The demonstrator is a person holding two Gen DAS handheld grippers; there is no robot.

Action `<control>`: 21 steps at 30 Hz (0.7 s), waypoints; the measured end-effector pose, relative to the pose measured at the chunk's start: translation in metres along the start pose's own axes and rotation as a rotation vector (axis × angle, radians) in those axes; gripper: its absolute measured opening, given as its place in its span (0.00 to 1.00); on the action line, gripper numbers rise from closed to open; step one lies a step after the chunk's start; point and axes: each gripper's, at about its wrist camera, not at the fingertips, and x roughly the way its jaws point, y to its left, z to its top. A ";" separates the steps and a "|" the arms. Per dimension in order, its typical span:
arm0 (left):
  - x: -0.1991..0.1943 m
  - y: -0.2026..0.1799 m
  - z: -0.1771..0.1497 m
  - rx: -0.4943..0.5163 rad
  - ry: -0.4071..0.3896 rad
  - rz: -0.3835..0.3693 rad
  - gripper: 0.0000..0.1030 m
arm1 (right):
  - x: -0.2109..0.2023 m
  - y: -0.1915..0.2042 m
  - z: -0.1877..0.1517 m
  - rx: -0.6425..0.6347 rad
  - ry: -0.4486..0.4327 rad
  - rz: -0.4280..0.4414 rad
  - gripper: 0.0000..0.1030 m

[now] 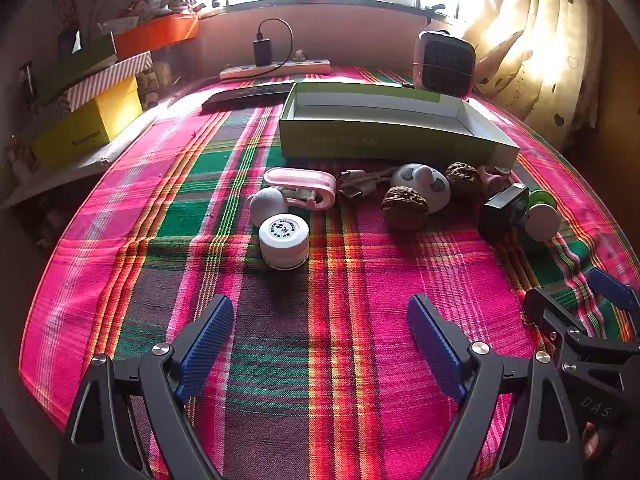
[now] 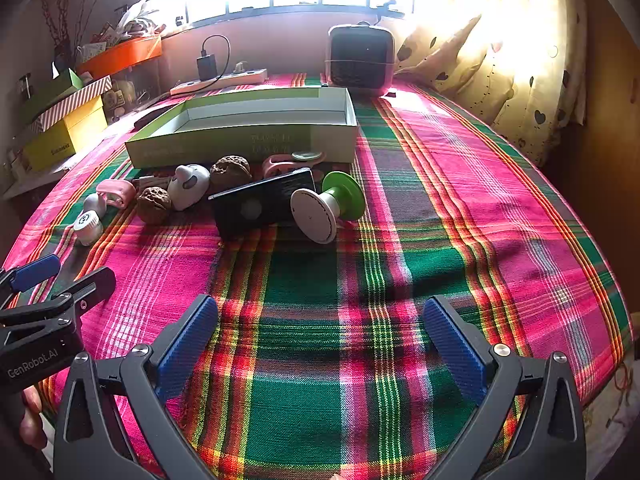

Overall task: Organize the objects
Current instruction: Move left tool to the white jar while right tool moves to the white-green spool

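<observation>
An open, empty green box (image 1: 384, 136) (image 2: 248, 136) lies on the plaid cloth. In front of it is a row of small items: a white jar (image 1: 284, 240) (image 2: 87, 226), a pink clip (image 1: 304, 188) (image 2: 116, 191), two walnuts (image 1: 404, 206) (image 2: 154, 203), a white mouse-shaped item (image 1: 422, 186) (image 2: 188, 184), a black box (image 1: 502, 210) (image 2: 260, 204) and a green-and-white spool (image 1: 542, 216) (image 2: 328, 210). My left gripper (image 1: 320, 340) is open and empty, short of the jar. My right gripper (image 2: 320, 340) is open and empty, short of the spool.
A power strip with a charger (image 1: 276, 66) (image 2: 218, 76) and a small heater (image 1: 444, 62) (image 2: 360, 58) stand at the back. Stacked boxes (image 1: 88, 108) (image 2: 64, 120) sit at the left. A curtain (image 1: 540, 40) hangs at the right. A black remote (image 1: 244, 96) lies behind the box.
</observation>
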 end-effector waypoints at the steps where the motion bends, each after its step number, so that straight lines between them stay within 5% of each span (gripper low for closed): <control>1: 0.000 0.000 0.000 0.001 0.000 0.000 0.86 | 0.000 0.000 0.000 0.000 0.000 0.000 1.00; 12: 0.000 -0.001 0.001 0.005 -0.008 -0.003 0.86 | 0.001 0.000 -0.001 0.001 -0.002 0.000 1.00; 21: 0.000 0.005 0.005 0.071 -0.011 -0.086 0.85 | 0.004 -0.011 0.008 -0.002 0.003 0.027 1.00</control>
